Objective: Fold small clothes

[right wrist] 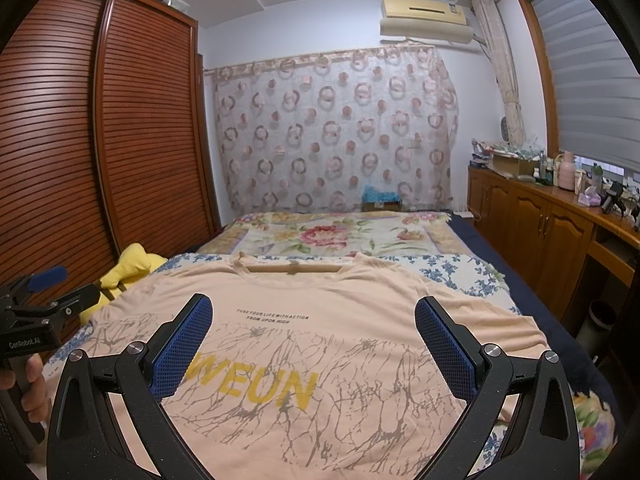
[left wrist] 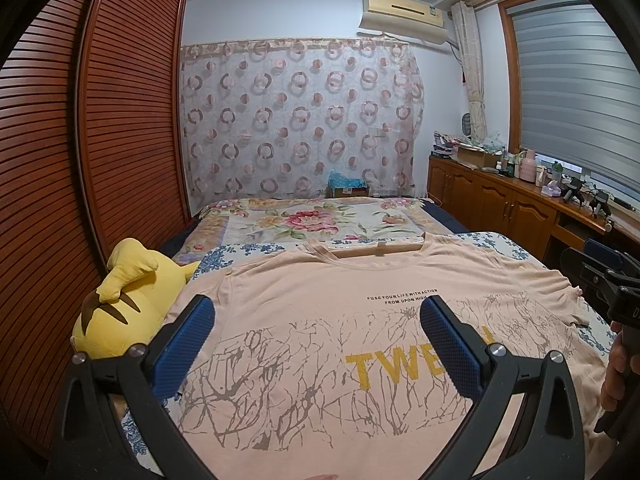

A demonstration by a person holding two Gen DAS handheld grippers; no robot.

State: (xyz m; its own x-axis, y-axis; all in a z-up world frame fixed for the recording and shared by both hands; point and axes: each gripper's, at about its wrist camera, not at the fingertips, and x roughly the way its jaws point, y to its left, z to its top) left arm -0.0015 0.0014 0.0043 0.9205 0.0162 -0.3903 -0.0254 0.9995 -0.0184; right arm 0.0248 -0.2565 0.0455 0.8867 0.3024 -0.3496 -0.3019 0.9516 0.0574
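At the far left of both views stands a brown slatted wardrobe (left wrist: pixel 120 120). Below it, at the left edge of the bed (left wrist: pixel 320 220), lies a yellow plush (left wrist: pixel 120 304), touching the shirt's left sleeve. The peach shirt (left wrist: pixel 328 344) lies flat, front up, across the lower middle of both views, its collar toward the far wall, on a blue-flowered sheet (right wrist: pixel 460 272); beyond it is a flowered quilt (right wrist: pixel 328 236). The left gripper (left wrist: pixel 316 316) hovers over the shirt with jaws spread wide, holding nothing; the right gripper (right wrist: pixel 314 316) does the same. A circle-patterned curtain (left wrist: pixel 296 120) covers the back wall, with an air conditioner (left wrist: pixel 404 16) at upper right. Wooden cabinets (right wrist: pixel 532 220) with a cluttered top run along the right, under a blind (right wrist: pixel 592 80).
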